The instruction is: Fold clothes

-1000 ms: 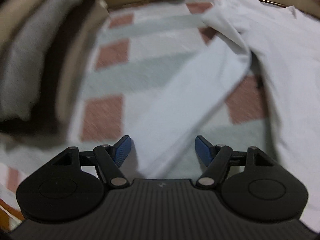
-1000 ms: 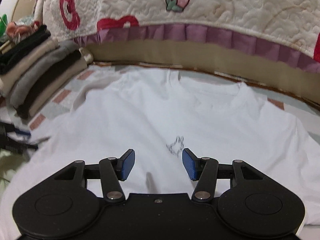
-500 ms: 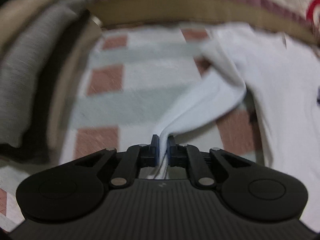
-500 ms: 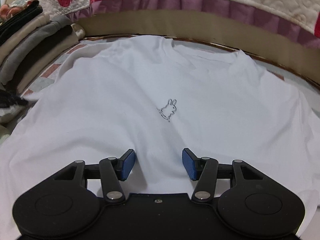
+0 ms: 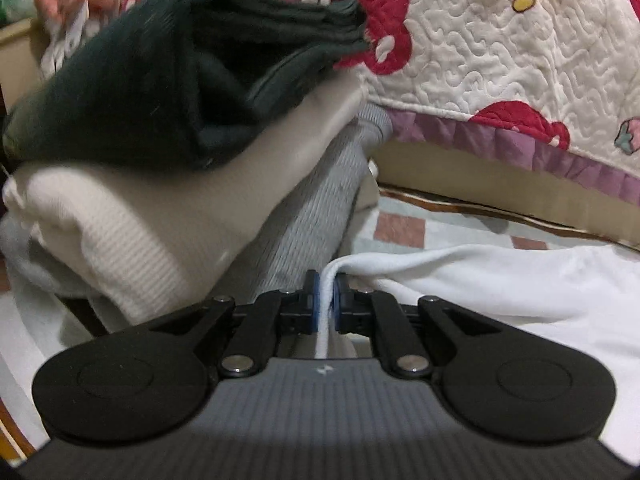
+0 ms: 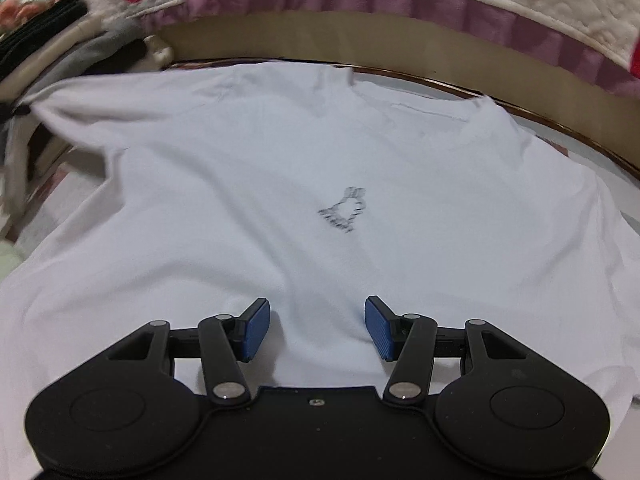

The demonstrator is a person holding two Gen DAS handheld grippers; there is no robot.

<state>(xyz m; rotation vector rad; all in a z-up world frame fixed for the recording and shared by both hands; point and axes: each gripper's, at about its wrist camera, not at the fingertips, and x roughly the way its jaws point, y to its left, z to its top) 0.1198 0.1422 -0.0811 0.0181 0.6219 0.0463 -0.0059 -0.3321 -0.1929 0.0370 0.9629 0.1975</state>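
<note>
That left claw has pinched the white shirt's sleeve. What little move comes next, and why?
Probably carry the sleeve across onto the shirt. The left gripper is shut on it, stretched out beside the pile of folded clothes, while the right gripper hangs open over the flat shirt.

white t-shirt (image 6: 280, 168) (small dark print) | quilt (image 5: 500, 40) cream, red motifs | blue gripper pads (image 6: 256, 330)
</note>
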